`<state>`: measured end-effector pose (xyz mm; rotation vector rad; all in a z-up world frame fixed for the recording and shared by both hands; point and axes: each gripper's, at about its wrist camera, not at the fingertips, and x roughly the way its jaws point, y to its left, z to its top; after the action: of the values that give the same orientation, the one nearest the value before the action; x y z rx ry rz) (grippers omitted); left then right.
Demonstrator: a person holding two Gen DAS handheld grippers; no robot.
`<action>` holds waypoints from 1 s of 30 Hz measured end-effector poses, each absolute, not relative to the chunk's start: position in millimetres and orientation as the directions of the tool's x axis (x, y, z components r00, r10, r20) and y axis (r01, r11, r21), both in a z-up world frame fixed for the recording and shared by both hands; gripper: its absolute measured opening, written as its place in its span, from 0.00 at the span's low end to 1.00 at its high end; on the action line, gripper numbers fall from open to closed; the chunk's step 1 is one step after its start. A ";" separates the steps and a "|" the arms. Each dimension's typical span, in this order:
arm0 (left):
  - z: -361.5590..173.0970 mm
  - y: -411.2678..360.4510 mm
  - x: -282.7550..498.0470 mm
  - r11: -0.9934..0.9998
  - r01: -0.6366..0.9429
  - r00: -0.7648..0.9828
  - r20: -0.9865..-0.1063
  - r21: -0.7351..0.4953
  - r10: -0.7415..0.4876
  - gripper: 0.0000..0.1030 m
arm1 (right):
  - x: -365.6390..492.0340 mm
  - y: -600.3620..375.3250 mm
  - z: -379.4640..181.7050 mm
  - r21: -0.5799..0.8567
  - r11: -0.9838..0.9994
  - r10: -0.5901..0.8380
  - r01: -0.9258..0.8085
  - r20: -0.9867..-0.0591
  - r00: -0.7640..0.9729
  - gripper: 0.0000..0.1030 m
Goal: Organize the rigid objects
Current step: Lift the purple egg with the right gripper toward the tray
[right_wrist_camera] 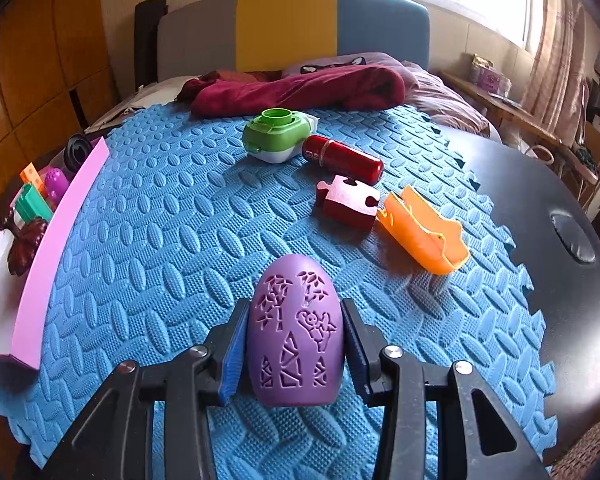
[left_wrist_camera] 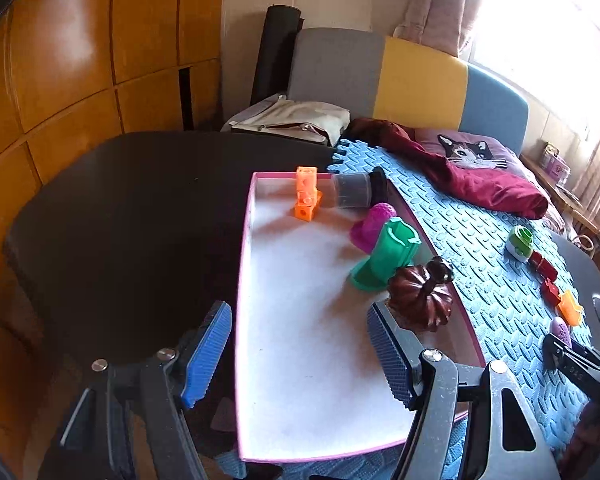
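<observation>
The pink-walled tray (left_wrist_camera: 247, 264) had a white felt-like floor and stood partly on the blue foam mat (right_wrist_camera: 172, 248), partly on the dark table (left_wrist_camera: 112, 216). Along its far and right sides it held stacked orange cubes (left_wrist_camera: 306, 198), a grey ribbed cylinder (left_wrist_camera: 352, 195) lying on its side, a magenta dome (left_wrist_camera: 372, 224) with small holes, a green flanged tube (left_wrist_camera: 384, 258) and a glossy brown pumpkin (left_wrist_camera: 422, 300).

The left gripper (left_wrist_camera: 300, 364) hung over the tray's near end with its ribbed blue pads wide apart and nothing between them.

The right gripper (right_wrist_camera: 296, 354) was clamped on the purple egg (right_wrist_camera: 296, 332), matte, with cut-out patterns, resting on the mat.

Beyond it on the embossed mat lay a thin-walled orange boat (right_wrist_camera: 424, 230), a dark red puzzle piece (right_wrist_camera: 346, 202) touching the boat, a red metal cylinder (right_wrist_camera: 342, 158) and a green-and-white round case (right_wrist_camera: 278, 134).
</observation>
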<state>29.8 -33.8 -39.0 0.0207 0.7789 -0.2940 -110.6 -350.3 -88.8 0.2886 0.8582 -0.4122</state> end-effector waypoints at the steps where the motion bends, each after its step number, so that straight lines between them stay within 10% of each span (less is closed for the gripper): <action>1: -39.0 -31.1 30.3 0.960 0.264 0.675 -0.694 -0.092 -0.252 0.69 | -110.9 -351.3 -88.4 0.106 0.880 -0.216 0.464 -0.779 0.588 0.43; 30: -31.9 -17.4 25.1 0.971 0.227 0.707 -0.674 -0.071 -0.215 0.69 | -83.7 -305.9 -41.7 0.336 0.903 0.044 0.269 -0.694 0.719 0.42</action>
<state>25.1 -17.4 -31.9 0.0176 0.7467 -0.2456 -83.7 -305.9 -41.7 0.4375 0.7650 -0.1285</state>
